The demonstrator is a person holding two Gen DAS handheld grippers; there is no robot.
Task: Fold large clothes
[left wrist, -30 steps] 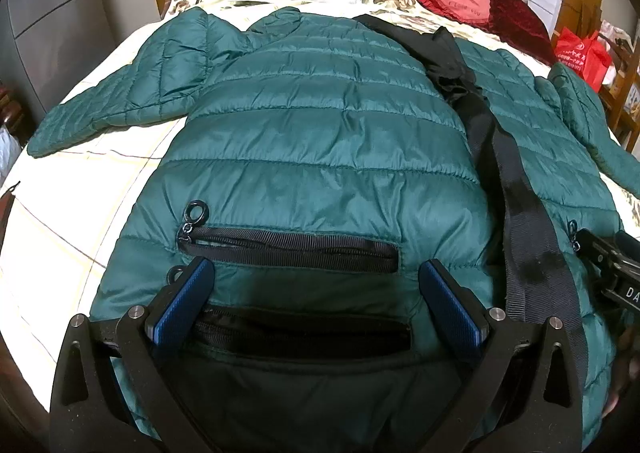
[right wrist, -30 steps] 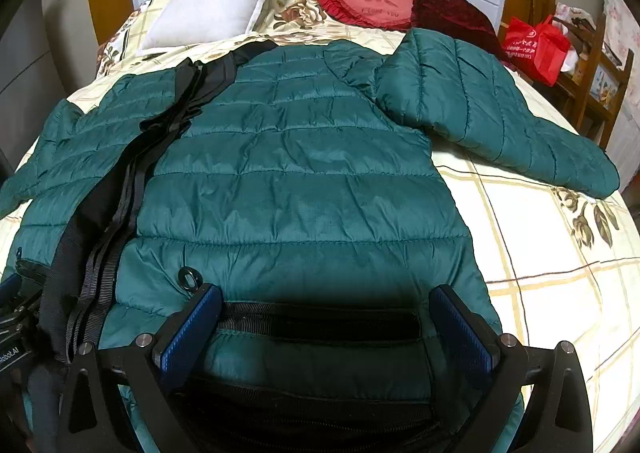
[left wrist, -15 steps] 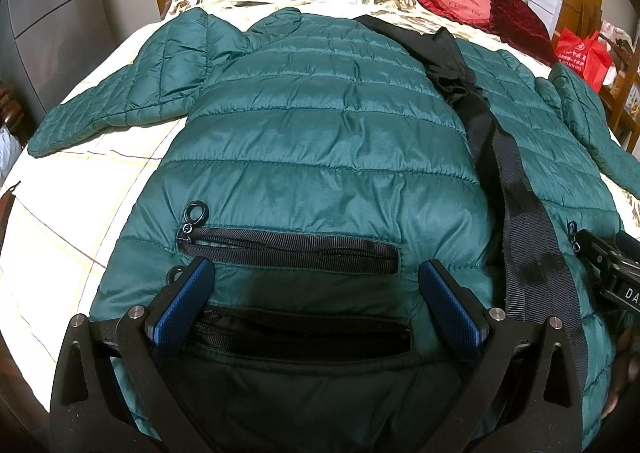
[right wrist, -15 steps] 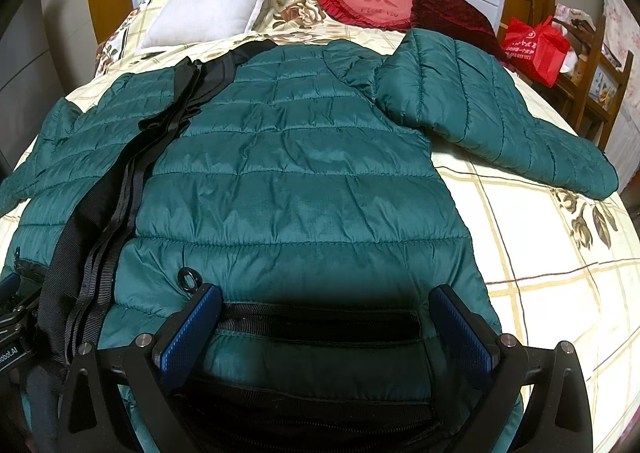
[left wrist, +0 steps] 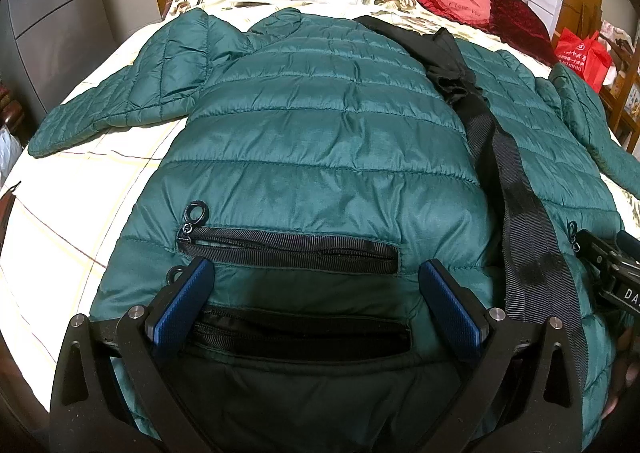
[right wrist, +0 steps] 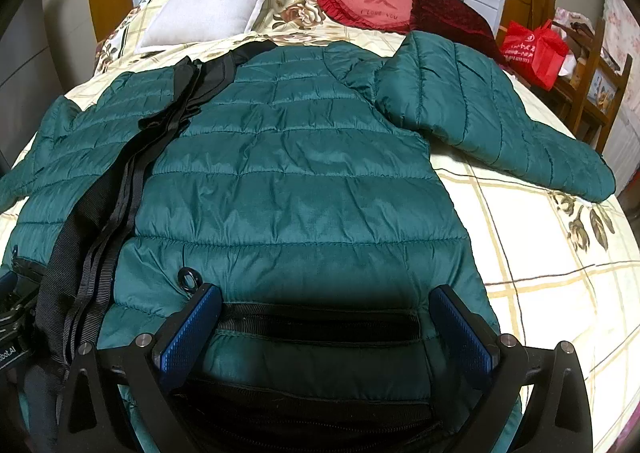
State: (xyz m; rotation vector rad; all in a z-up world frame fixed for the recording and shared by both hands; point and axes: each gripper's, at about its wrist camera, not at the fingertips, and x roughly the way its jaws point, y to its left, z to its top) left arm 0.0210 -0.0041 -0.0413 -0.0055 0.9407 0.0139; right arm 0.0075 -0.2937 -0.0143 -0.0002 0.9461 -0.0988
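A dark green quilted puffer jacket (left wrist: 320, 141) lies flat, front up, on the bed, with its black zipper placket (left wrist: 504, 181) running down the middle and both sleeves spread out. It also shows in the right wrist view (right wrist: 296, 181). My left gripper (left wrist: 316, 301) is open, its blue pads spread over the hem below the left zip pocket (left wrist: 288, 249). My right gripper (right wrist: 326, 327) is open over the hem at the right zip pocket (right wrist: 320, 323). Neither holds fabric.
The bed (right wrist: 540, 253) has a cream checked floral cover. A white pillow (right wrist: 212, 9), a red heart cushion (right wrist: 372, 1) and a dark red cushion (right wrist: 448, 17) lie at the head. A red bag (right wrist: 536, 53) sits on wooden furniture to the right. Grey cabinets (left wrist: 52, 25) stand left.
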